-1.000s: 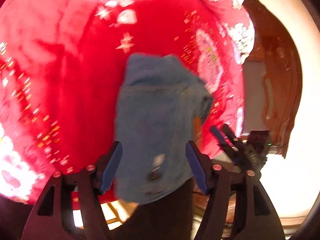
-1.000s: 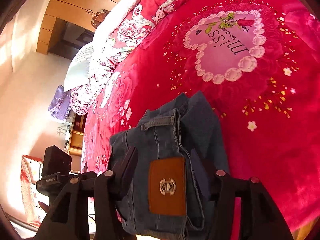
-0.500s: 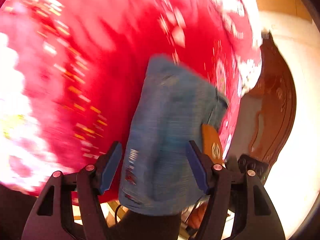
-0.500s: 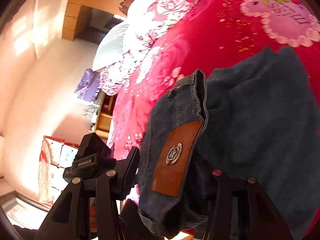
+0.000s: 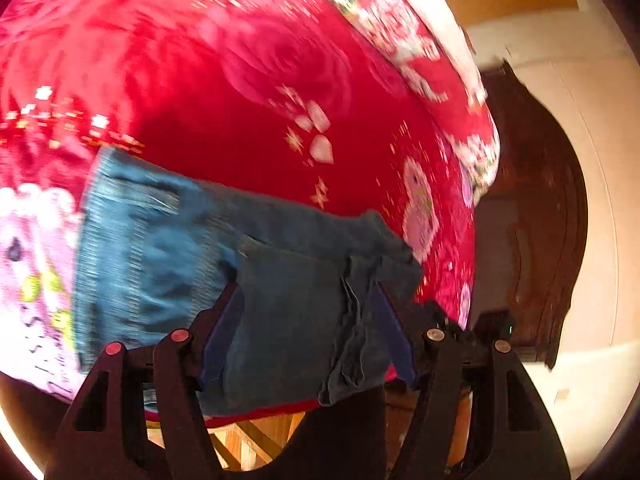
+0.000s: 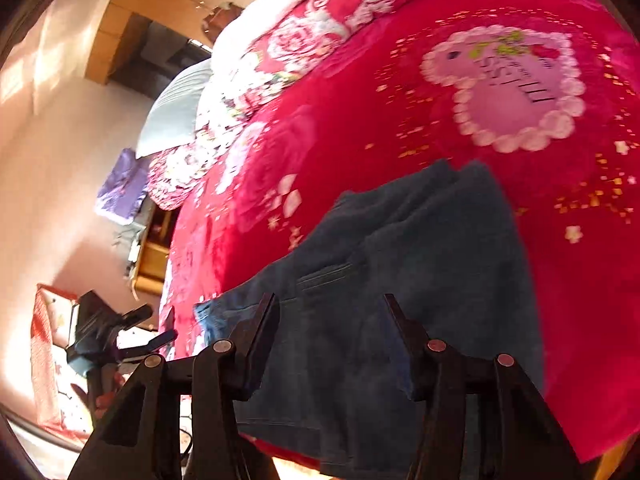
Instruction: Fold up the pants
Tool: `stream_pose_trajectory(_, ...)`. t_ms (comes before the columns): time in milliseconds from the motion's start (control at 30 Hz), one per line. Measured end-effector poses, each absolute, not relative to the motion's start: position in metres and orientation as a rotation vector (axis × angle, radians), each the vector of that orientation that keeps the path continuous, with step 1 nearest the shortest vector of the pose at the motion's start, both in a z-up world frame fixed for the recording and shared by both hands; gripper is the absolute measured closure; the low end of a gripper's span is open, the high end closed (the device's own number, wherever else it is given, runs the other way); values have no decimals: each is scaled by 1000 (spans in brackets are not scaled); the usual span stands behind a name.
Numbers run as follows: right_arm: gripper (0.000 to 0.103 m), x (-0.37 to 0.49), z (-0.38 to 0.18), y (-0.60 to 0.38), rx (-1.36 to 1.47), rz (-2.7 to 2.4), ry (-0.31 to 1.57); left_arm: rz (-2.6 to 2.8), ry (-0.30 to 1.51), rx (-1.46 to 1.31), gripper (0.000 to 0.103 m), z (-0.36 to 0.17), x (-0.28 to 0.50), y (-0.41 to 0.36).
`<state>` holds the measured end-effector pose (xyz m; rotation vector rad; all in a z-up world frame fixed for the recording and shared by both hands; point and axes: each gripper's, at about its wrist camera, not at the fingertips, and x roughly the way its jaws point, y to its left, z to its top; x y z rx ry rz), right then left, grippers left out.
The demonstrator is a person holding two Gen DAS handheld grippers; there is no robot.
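Denim pants were laid in a folded bundle on the red bed cover, at its near edge, just ahead of both tongs. Several layers were already stacked; flattening and squaring were judged to remain. The left tongs and right tongs were spread wide, with cloth between their fingers but not visibly pinched. Only the left view showed the frayed hem; only the right view showed the pillow.
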<state>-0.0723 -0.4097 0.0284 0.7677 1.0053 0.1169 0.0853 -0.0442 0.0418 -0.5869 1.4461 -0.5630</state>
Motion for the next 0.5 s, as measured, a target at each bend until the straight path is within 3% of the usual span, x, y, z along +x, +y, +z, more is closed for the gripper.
stream_pose_trajectory(233, 51, -24, 29, -415, 578, 98, 1099, -760, 1765, -268, 37, -22, 20, -206)
stream_pose_trajectory(500, 52, 19, -1, -375, 189, 151, 1286, -722, 1837, -373, 37, -52, 6, -236)
